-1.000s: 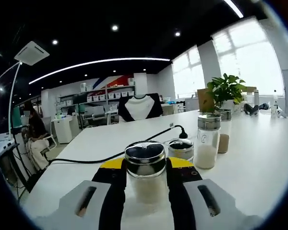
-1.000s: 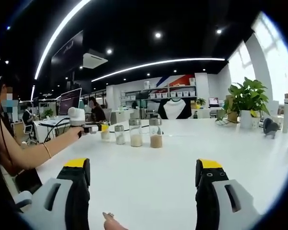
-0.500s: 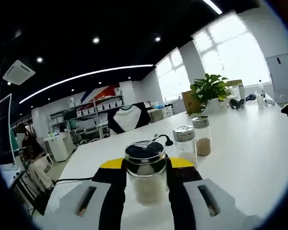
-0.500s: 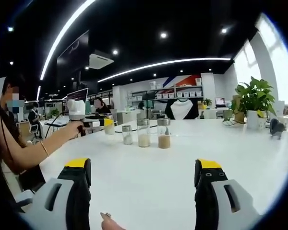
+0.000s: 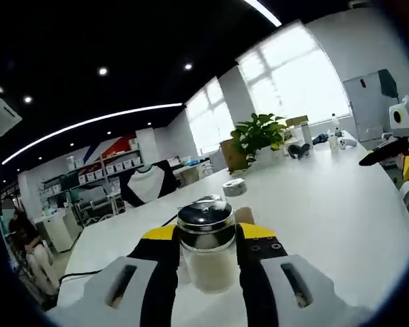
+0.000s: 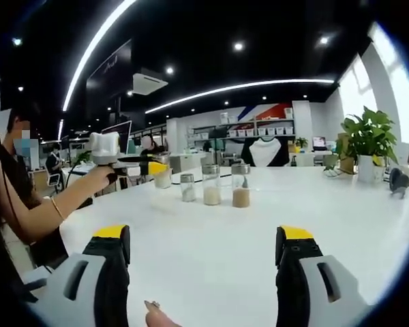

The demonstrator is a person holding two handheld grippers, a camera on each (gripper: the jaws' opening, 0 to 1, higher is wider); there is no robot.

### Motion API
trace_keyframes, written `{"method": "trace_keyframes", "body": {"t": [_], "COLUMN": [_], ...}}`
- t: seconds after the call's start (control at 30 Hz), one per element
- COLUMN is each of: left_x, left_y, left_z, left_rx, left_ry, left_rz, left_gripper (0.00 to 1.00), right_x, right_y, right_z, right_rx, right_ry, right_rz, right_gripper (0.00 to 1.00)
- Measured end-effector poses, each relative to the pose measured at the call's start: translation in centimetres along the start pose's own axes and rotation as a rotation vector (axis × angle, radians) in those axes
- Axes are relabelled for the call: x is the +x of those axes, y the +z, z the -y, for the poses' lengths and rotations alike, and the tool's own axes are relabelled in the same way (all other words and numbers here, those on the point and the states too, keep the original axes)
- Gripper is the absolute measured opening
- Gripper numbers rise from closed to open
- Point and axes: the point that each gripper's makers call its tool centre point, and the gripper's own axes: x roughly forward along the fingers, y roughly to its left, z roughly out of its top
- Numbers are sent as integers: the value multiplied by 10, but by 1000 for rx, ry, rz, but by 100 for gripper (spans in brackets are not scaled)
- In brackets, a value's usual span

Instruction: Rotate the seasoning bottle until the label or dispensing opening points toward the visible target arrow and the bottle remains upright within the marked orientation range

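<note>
Seasoning bottle [image 5: 206, 248], glass with pale granules and a dark shiny cap, sits clamped between the left gripper [image 5: 206, 246] fingers [image 5: 165, 262], upright, at the near part of the white desk [image 5: 327, 204]; in the right gripper view it's at the far left, beside a row of three more bottles [image 6: 211, 185]. No target arrow or label visible, so alignment can't be judged. To do the turn well: keep the squeeze firm but steady, rotate about the bottle's own vertical axis, don't tip it, watch the cap opening. The nearest of the other bottles [image 5: 233, 187] is just behind, so avoid bumping it. Right gripper [image 6: 201, 262] idle, fingers spread wide, holding nothing, low over bare desk. Potted plant [image 5: 254, 133] well apart.
</note>
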Motion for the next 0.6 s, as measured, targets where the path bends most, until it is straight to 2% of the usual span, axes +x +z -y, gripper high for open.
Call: {"method": "trace_keyframes", "body": {"t": [0.07, 0.1, 0.2, 0.37, 0.4, 0.43, 0.47, 0.53, 0.57, 0.6], "left_x": [-2, -3, -4, -8, -10, -10, -7, -8, -11, -12], "left_y": [2, 4, 5, 16, 18, 19, 15, 13, 19, 21], "left_z": [6, 14, 19, 58, 71, 74, 92, 109, 119, 122], "left_rx": [-2, 25, 41, 35, 6, 1, 9, 3, 12, 6], "left_ry": [-14, -30, -44, -159, -196, -208, -257, -317, -362, -372], "left_rz": [5, 1, -3, 36, 53, 62, 62, 47, 81, 86], "left_gripper": [34, 34, 34, 34, 34, 34, 34, 34, 34, 34], "right_x": [0, 1, 2, 2, 2, 2, 3, 5, 4, 4], "right_y": [0, -2, -2, -5, -5, -5, -4, 4, 7, 7], "right_z": [-1, -1, -1, -4, -4, -4, -2, 0, 3, 3], "right_rx": [1, 7, 13, 14, 11, 9, -22, -61, -67, -69], "right_ry": [3, 7, 7, 15, 17, 16, 18, 28, 29, 30], "right_rz": [-1, -4, -3, -11, -16, -15, -20, -18, -10, -9], "right_gripper": [89, 89, 89, 89, 89, 88, 88, 88, 88, 88]}}
